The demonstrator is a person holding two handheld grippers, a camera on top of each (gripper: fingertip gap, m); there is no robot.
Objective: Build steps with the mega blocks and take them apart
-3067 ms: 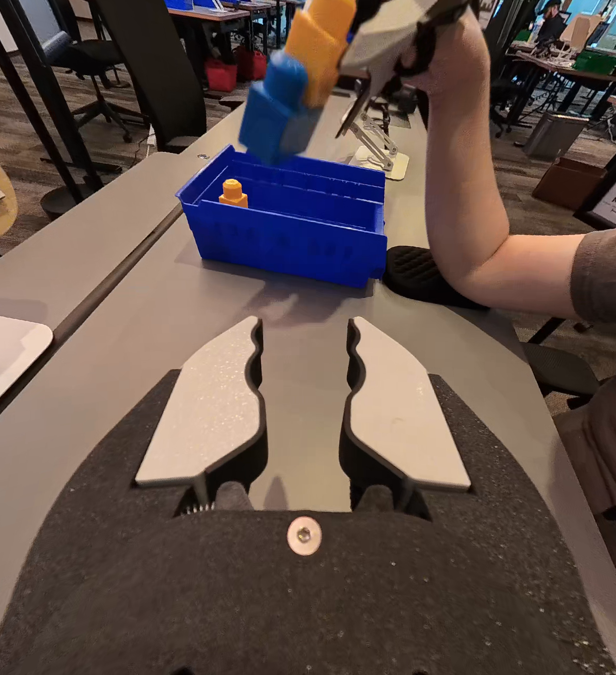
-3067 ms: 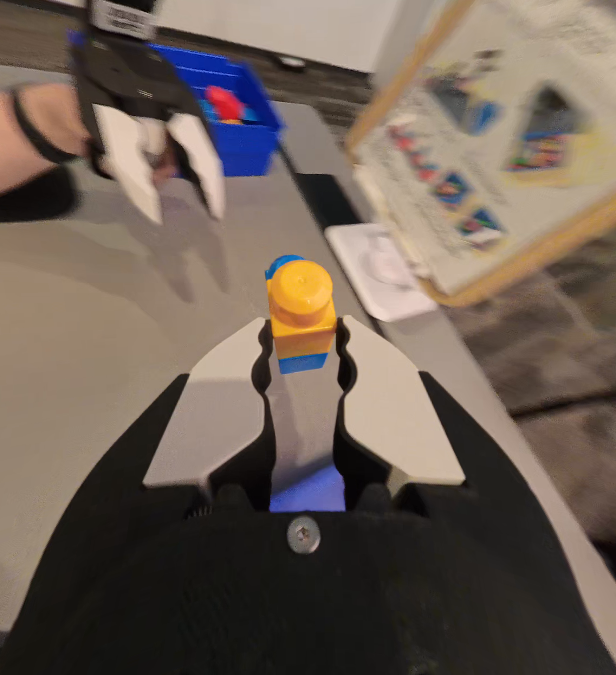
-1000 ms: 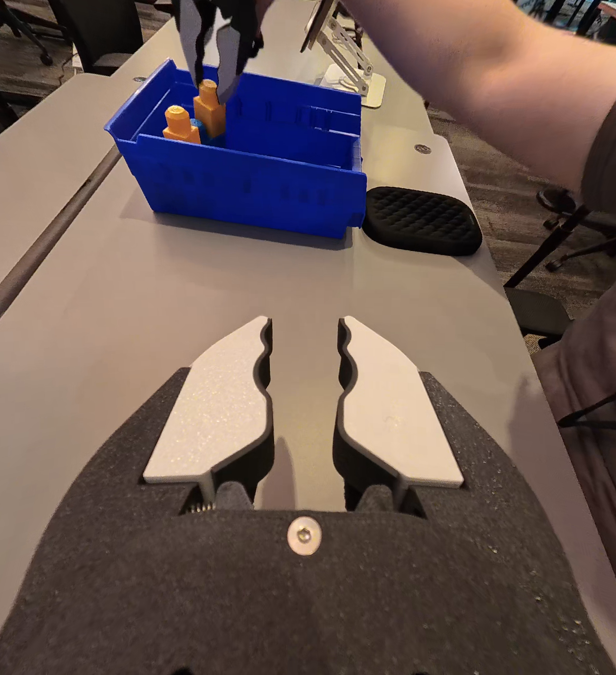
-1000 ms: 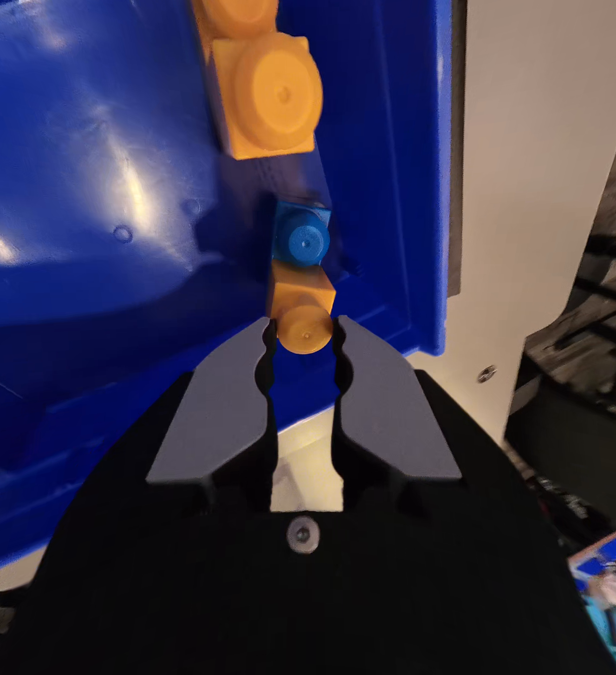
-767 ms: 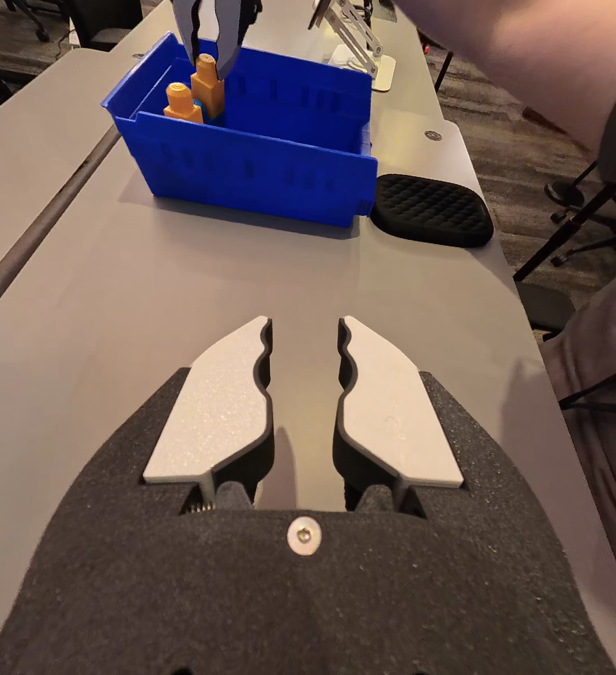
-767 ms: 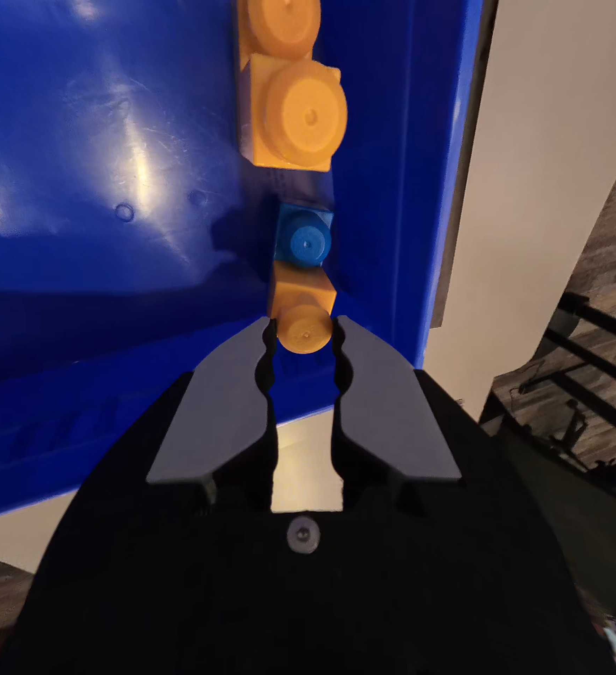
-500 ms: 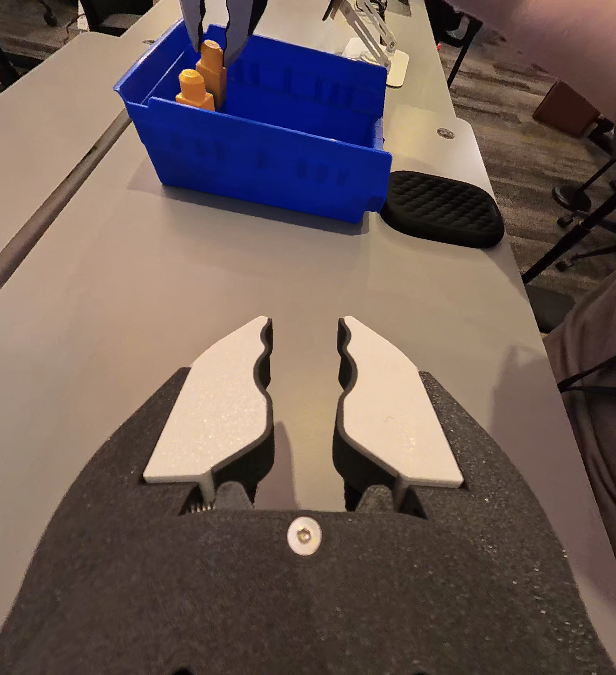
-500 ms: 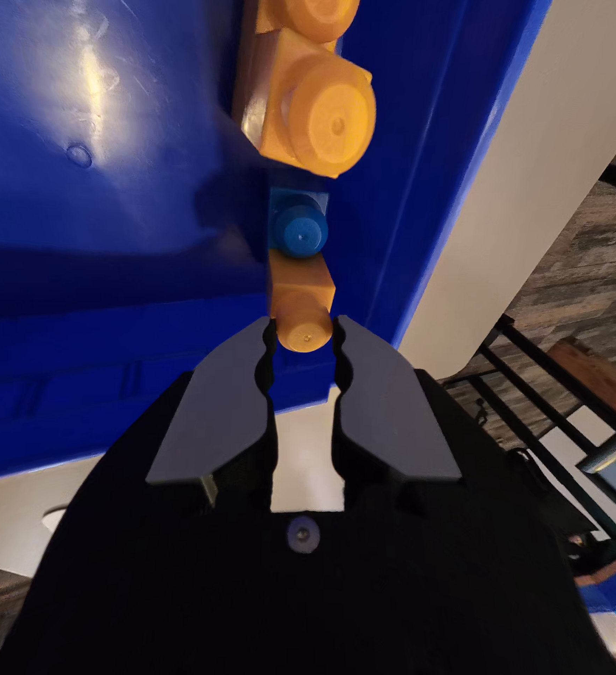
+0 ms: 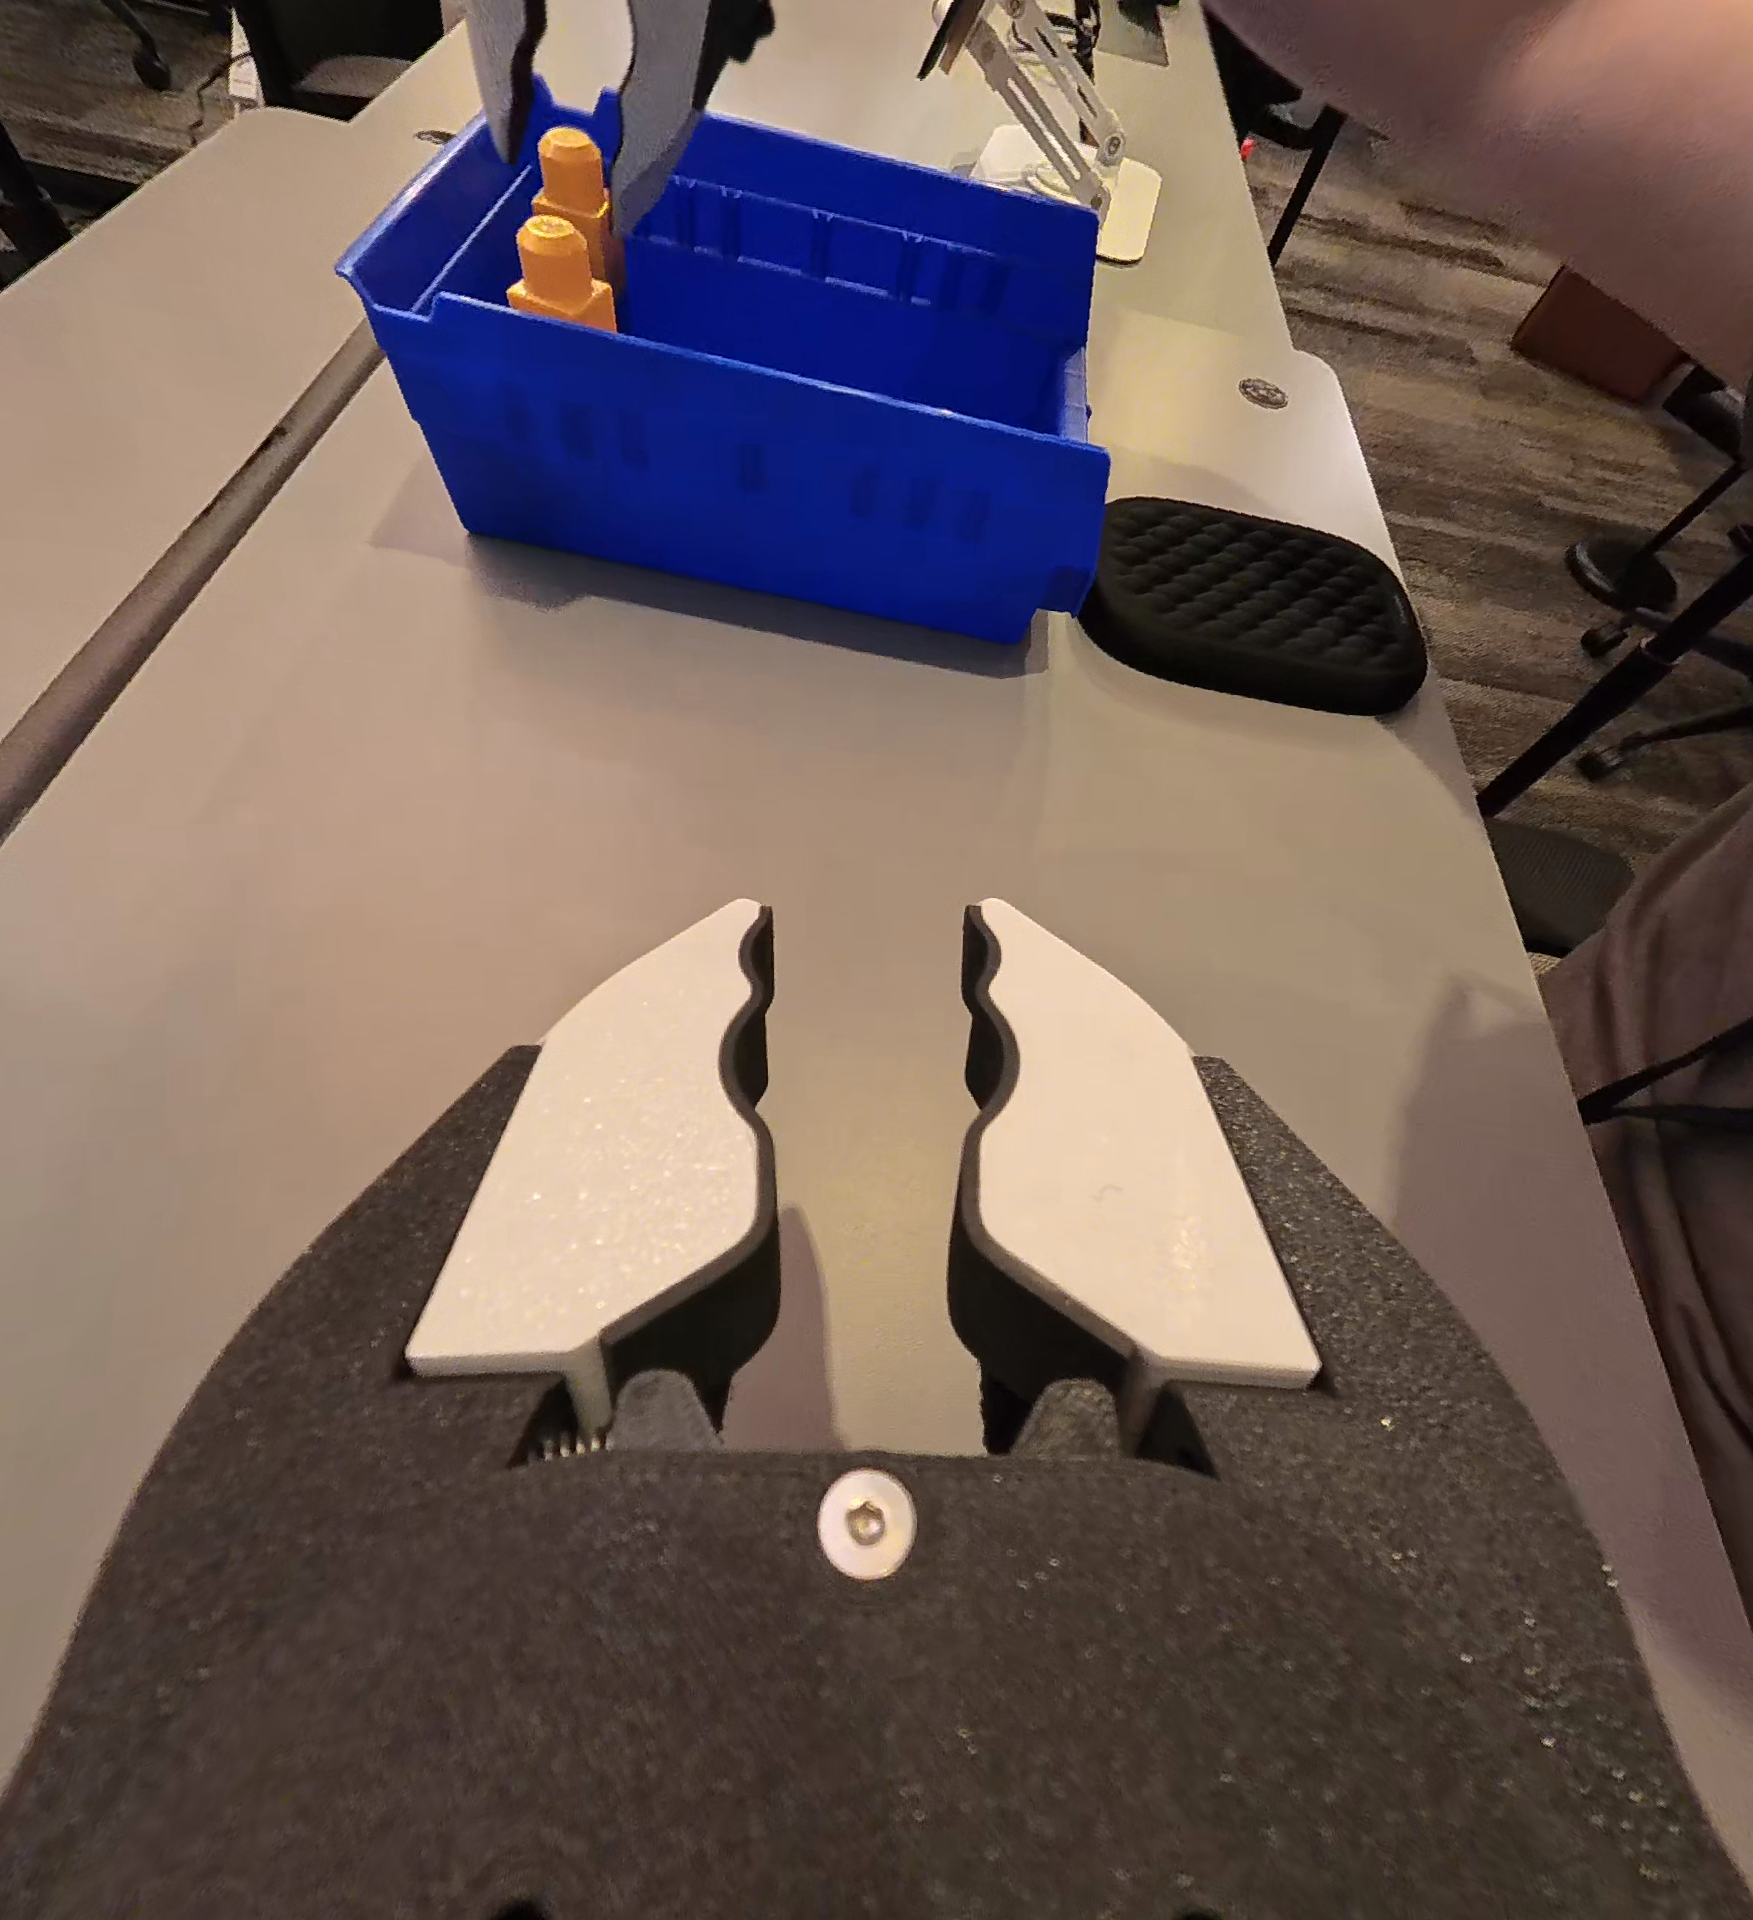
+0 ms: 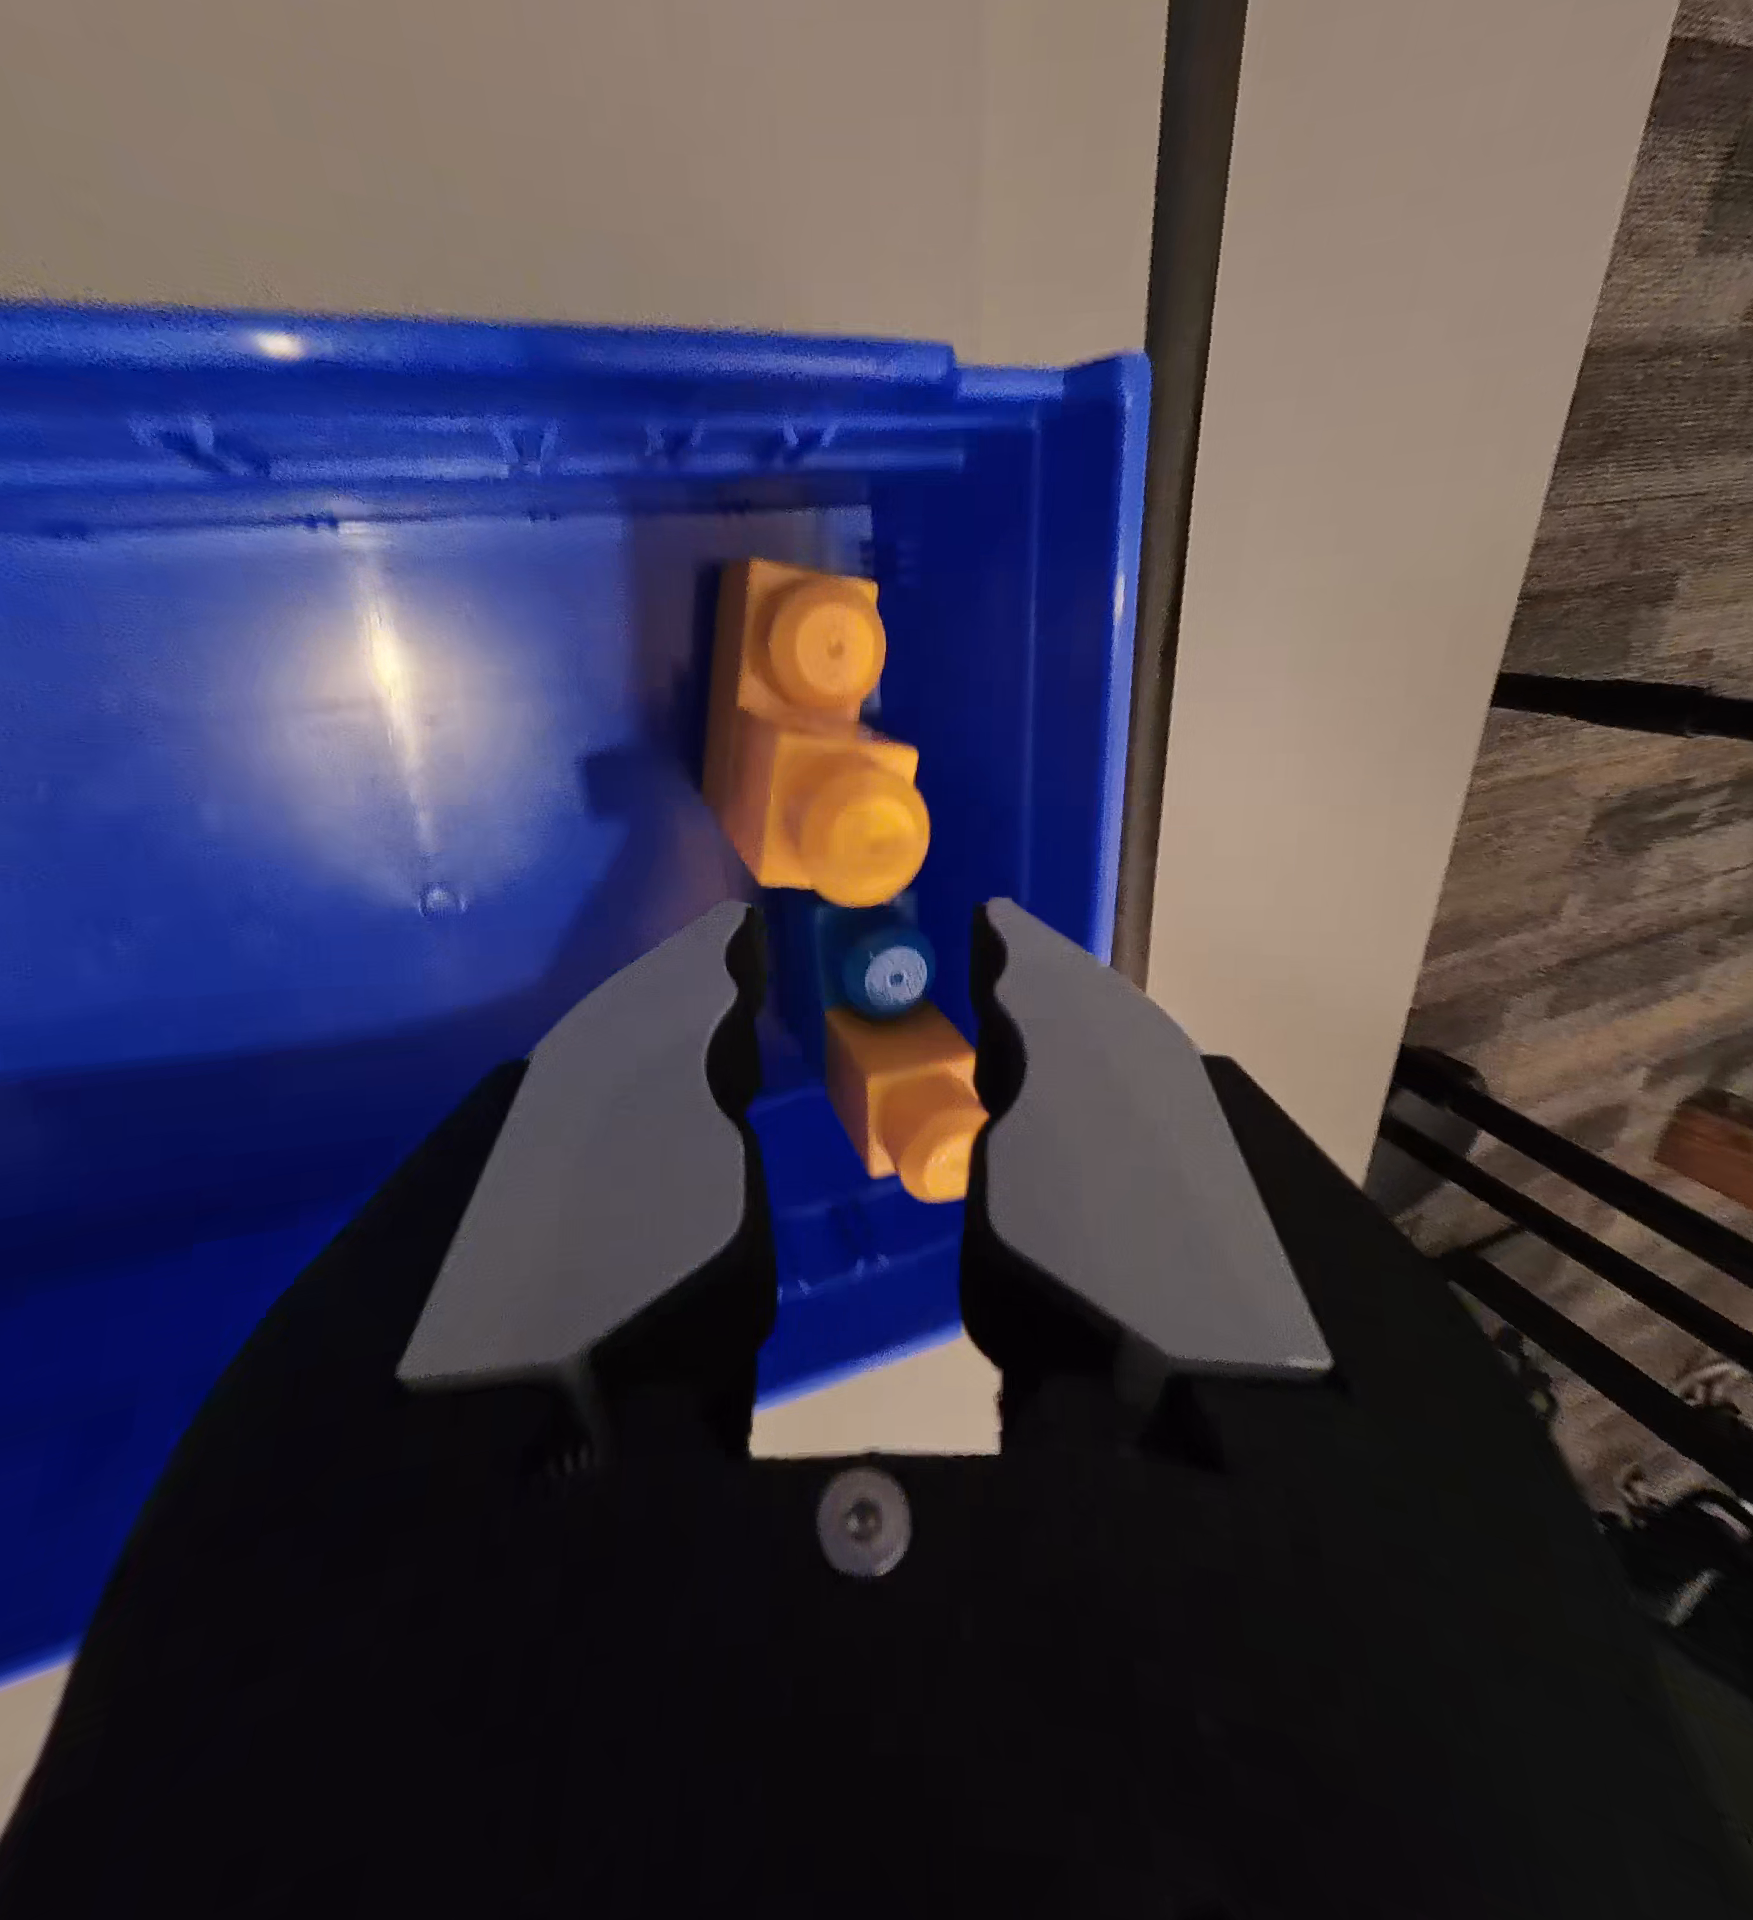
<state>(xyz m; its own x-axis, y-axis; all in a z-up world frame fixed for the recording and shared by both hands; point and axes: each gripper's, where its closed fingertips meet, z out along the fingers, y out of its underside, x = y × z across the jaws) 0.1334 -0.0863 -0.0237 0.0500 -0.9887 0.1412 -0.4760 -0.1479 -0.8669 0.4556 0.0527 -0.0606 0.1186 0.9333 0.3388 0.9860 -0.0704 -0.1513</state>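
Observation:
A blue bin stands on the grey table. At its left end stand two orange block stacks. In the right wrist view the nearer stack is an orange block joined to a blue block. Beyond it is a stack of two orange blocks. My right gripper is open just above the orange-and-blue stack, its fingers on either side without gripping. It also shows in the left wrist view. My left gripper is open and empty, low over the table, well short of the bin.
A black textured pad lies right of the bin. A white folding stand is behind it. A person's arm reaches across the top right. A gap separates a second table on the left. The table's right edge drops to the floor. Across from one pair of fingers to the other is roughly 35 cm. The blue block lies some 6 cm from my right tips, 40 cm from my left tips.
My right gripper carried the orange-and-blue stack into the bin's left end, opened and let it go, then drew back a little. My left gripper stayed open and shifted slightly.

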